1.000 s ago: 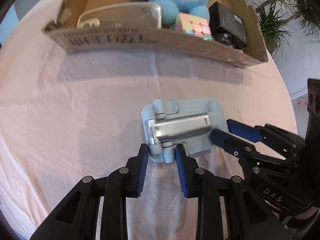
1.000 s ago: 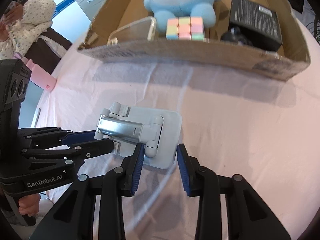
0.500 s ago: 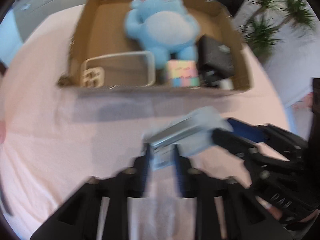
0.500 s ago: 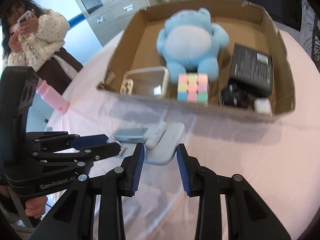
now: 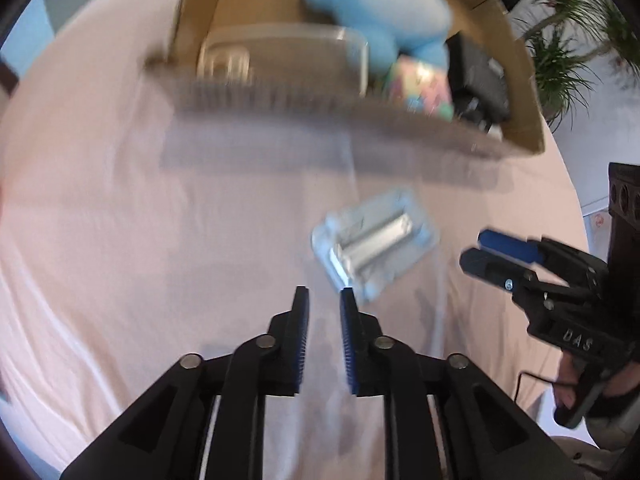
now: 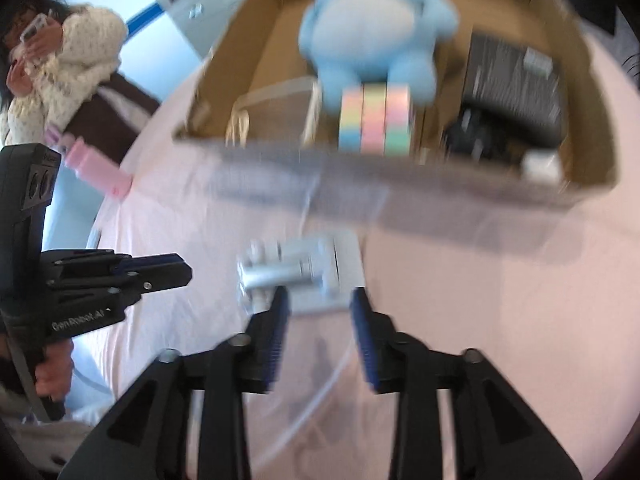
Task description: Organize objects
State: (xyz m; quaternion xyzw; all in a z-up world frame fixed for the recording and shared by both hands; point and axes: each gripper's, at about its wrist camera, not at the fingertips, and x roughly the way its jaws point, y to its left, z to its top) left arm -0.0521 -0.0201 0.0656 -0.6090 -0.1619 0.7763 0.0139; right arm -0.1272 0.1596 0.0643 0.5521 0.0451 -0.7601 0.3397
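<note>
A folded grey and silver phone stand (image 5: 374, 242) lies on the pink tablecloth (image 5: 160, 240) in front of a cardboard box (image 5: 320, 100); it also shows in the right wrist view (image 6: 308, 276). My left gripper (image 5: 323, 312) is open and empty, just short of the stand's near left corner. My right gripper (image 6: 318, 312) is open and empty, with the stand just beyond its fingertips. Both views are blurred by motion.
The box (image 6: 400, 168) holds a blue plush toy (image 6: 376, 36), a pastel cube (image 6: 374, 120), a clear case (image 6: 276, 108), a black box (image 6: 516, 80) and small dark items. A person (image 6: 60, 72) stands at the left. Plants (image 5: 568, 52) stand at the right.
Both grippers had the stand between their fingers and lifted it. Now the stand lies on the cloth, turned, and both grippers have let go and drawn back from it.
</note>
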